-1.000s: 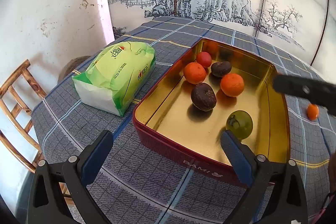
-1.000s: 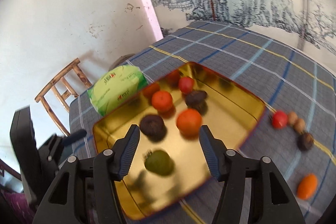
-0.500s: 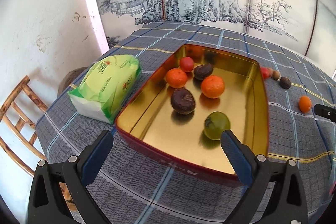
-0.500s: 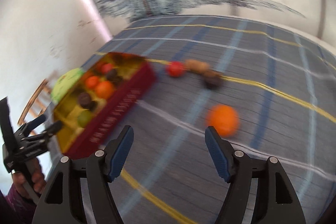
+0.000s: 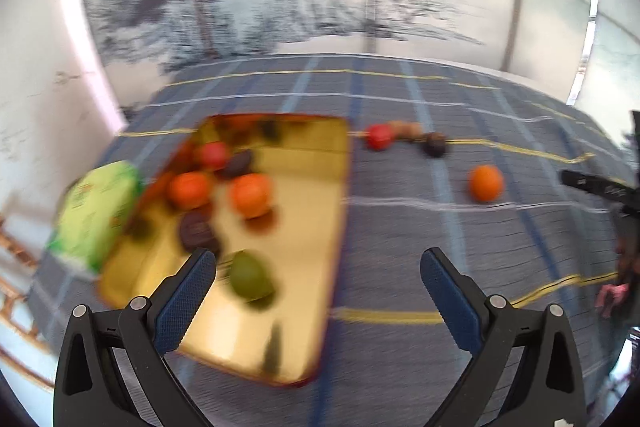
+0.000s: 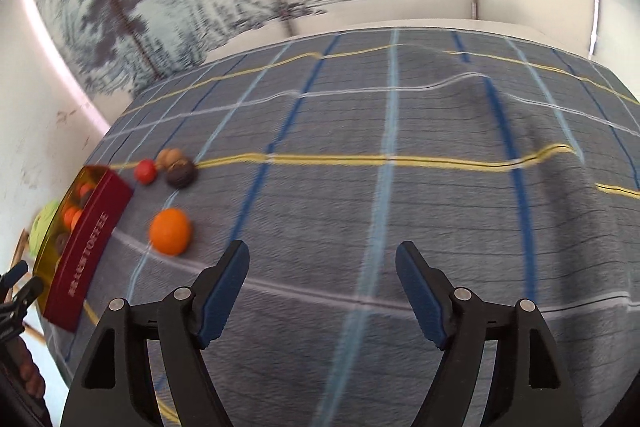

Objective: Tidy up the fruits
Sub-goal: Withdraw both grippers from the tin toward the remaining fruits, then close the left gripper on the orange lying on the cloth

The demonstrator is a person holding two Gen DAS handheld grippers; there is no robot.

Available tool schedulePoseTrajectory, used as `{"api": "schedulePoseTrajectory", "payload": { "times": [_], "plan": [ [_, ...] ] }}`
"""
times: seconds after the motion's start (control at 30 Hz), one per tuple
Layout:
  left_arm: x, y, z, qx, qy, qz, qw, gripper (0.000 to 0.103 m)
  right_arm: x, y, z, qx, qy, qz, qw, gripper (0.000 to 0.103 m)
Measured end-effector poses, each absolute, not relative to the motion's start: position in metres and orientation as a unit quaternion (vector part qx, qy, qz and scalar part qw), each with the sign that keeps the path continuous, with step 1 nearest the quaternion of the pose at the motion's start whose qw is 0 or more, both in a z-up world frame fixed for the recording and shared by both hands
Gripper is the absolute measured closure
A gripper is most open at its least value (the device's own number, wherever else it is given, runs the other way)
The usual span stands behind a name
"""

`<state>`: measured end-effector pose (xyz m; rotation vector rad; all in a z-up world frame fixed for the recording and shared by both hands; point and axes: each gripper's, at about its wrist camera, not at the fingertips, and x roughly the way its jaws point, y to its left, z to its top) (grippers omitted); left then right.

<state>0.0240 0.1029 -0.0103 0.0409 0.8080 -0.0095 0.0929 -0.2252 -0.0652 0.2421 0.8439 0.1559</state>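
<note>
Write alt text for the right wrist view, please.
The open right gripper hovers over a grey plaid tablecloth, holding nothing. To its left lie an orange, three smaller fruits and a red tin.

Left gripper (image 5: 318, 287) jaws spread wide, empty; right gripper (image 6: 322, 285) likewise spread, empty.

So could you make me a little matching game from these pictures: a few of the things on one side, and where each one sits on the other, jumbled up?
Things:
1. green fruit
2. lone orange fruit
3. green packet
4. left gripper

Places or states:
A. on the cloth, outside the tin's long side
B. open, holding nothing
C. inside the gold tin, near its front end
D. beside the tin, on the side towards the white wall

Pairs: 1-C, 2-A, 3-D, 4-B
</note>
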Motion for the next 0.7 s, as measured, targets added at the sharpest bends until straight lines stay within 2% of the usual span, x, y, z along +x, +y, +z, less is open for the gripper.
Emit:
{"api": "schedulePoseTrajectory", "payload": {
  "times": [0.37,0.7],
  "plan": [
    [0.090,0.018,-0.027,-0.006,0.424,-0.128,0.896,0.002,0.092,-0.245,-0.084,0.166,0.398,0.091,0.897,0.018],
    [0.129,-0.003,-0.050,-0.022,0.447,-0.132,0.884,0.003,0.092,-0.234,-0.084,0.148,0.394,0.116,0.899,0.015]
  ]
}}
